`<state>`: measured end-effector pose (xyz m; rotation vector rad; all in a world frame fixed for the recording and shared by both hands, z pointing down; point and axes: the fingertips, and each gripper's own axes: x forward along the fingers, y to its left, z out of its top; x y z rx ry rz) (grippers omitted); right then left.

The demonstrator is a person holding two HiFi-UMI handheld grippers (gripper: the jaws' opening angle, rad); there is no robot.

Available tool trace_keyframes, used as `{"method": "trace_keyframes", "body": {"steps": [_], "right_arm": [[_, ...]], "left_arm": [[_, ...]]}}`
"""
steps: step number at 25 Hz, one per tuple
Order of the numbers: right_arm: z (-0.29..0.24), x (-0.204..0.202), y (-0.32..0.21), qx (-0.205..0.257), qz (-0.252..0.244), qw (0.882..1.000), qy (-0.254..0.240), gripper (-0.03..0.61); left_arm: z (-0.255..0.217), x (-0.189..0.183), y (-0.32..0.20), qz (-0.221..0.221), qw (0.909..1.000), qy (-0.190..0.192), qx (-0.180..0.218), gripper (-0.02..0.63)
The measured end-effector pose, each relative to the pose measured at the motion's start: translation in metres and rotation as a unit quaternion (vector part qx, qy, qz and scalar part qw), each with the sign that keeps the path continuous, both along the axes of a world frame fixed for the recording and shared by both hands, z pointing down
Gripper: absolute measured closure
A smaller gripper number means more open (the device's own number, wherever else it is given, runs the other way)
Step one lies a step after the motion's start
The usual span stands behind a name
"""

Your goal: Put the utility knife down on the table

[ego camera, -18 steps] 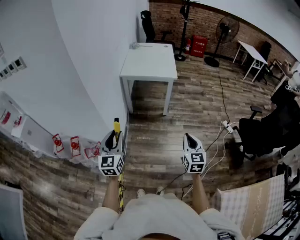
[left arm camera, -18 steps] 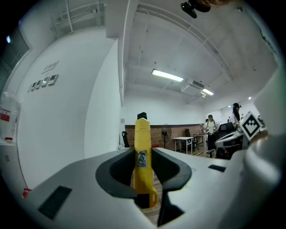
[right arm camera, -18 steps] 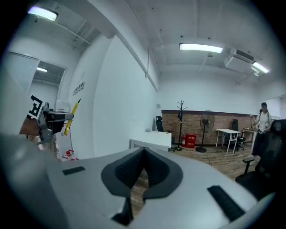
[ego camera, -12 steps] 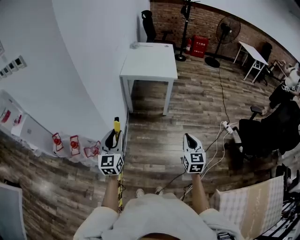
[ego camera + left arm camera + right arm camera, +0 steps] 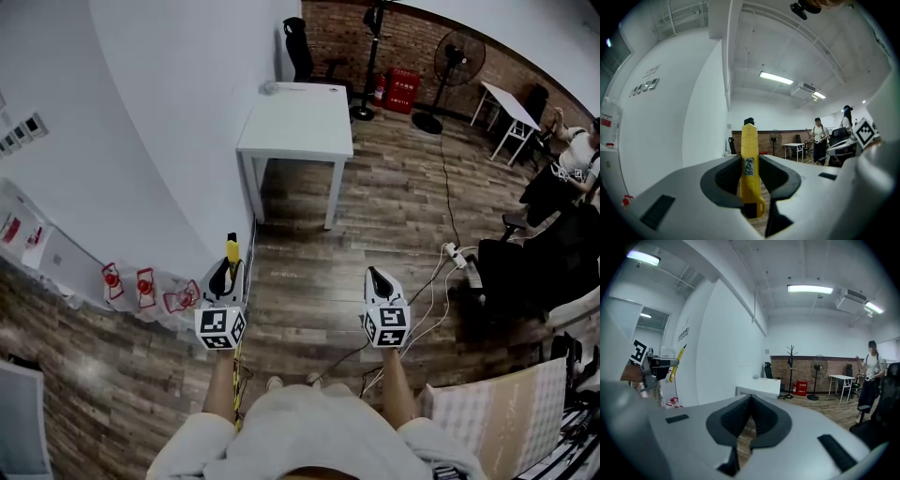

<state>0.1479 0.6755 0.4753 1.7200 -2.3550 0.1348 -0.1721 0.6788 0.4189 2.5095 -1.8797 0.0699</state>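
Observation:
A yellow utility knife (image 5: 749, 140) stands upright between the jaws of my left gripper (image 5: 750, 160), which is shut on it. In the head view its yellow tip (image 5: 232, 250) sticks out ahead of the left gripper (image 5: 224, 274), close to the white wall. My right gripper (image 5: 374, 275) is held level with it, to the right, over the wood floor. Its jaws (image 5: 749, 398) meet at the tips with nothing between them. The white table (image 5: 298, 120) stands further ahead against the wall, well beyond both grippers. The right gripper view also catches the knife (image 5: 675, 363) at the far left.
A black office chair (image 5: 302, 52), a coat stand, red boxes (image 5: 397, 91) and a floor fan (image 5: 457, 58) stand behind the table by the brick wall. A power strip with cables (image 5: 455, 251) lies on the floor at the right, near a black chair (image 5: 530, 267). Red items (image 5: 141, 284) line the left wall.
Both grippers keep their places and the knife stays gripped. The view has shifted slightly, and a person at the far right has moved.

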Motion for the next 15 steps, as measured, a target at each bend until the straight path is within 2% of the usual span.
{"method": "trace_keyframes", "body": {"steps": [7, 15], "right_arm": [[0.009, 0.011, -0.020, 0.000, -0.015, 1.000, -0.003, 0.580], [0.014, 0.016, -0.069, 0.000, -0.024, 1.000, -0.001, 0.580]], "left_arm": [[0.014, 0.026, -0.013, -0.005, 1.0000, 0.001, -0.007, 0.502], [0.020, 0.035, -0.061, -0.008, 0.9999, 0.001, -0.007, 0.502]]}}
